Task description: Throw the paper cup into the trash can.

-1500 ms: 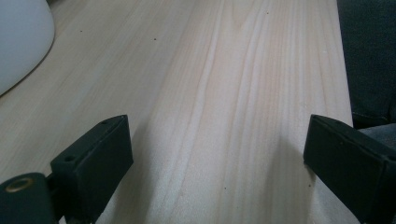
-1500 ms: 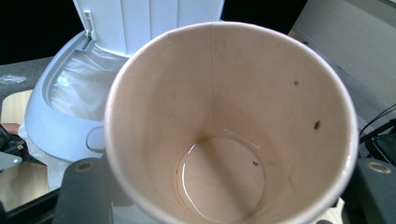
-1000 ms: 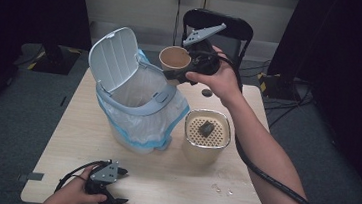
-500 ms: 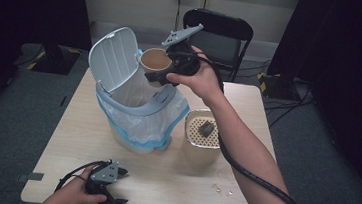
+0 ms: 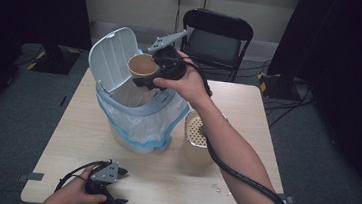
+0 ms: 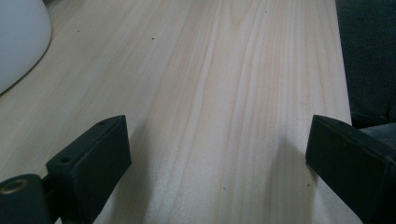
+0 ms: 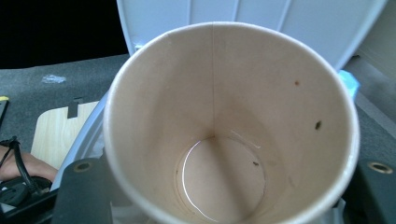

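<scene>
The step in hand looks like throwing away a used paper cup (image 5: 142, 66): the right gripper (image 5: 157, 73) holds it in the air above the open mouth of the white lidded bin (image 5: 140, 109), which stands toward the far left part of the table (image 5: 80, 137), lid (image 5: 112, 55) tipped up. The jaws are clamped on the cup's sides; in the right gripper view the cup (image 7: 231, 126) looks empty apart from a few specks. The next move likely calls for tilting or lowering the cup over the bag-lined opening, then letting go. The left gripper (image 5: 105, 191) rests at the table's near edge, jaws wide apart, holding nothing.
</scene>
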Demonstrator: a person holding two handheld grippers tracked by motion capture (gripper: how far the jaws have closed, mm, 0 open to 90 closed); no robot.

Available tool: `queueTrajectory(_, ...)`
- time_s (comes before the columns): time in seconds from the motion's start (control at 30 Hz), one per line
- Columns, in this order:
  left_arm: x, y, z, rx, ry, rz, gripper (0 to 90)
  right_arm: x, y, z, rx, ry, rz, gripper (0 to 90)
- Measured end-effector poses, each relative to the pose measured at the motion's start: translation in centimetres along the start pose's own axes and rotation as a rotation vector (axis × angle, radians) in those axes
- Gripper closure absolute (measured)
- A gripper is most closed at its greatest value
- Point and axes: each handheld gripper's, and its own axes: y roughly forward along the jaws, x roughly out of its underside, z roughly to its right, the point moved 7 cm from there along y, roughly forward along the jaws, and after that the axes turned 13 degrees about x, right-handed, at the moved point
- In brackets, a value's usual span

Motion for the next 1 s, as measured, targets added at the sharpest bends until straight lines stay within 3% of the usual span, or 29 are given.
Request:
queueTrajectory(0.33, 0.0, 0.0, -0.1, -0.004, 0.007, 0.003, 6.1, 0.3, 1.0, -0.6, -0.012, 0.007, 0.002, 28.9)
queueTrajectory(0.43, 0.0, 0.0, -0.1, -0.003, 0.007, 0.004, 5.9, 0.2, 1.3, -0.6, -0.020, 0.029, 0.009, 27.7)
queueTrajectory(0.53, 0.0, 0.0, -0.1, -0.004, 0.008, 0.004, 5.9, 0.4, 1.5, -0.7, -0.049, 0.071, 0.010, 18.0)
queueTrajectory(0.57, -0.1, 0.0, -0.1, -0.004, 0.008, 0.005, 5.9, 0.5, 1.6, -0.7, -0.031, 0.067, 0.011, 14.5)
queueTrajectory(1.0, 0.0, 0.0, -0.1, -0.004, 0.007, 0.004, 5.9, 1.6, -0.9, 0.2, -0.009, 0.070, 0.025, 16.7)
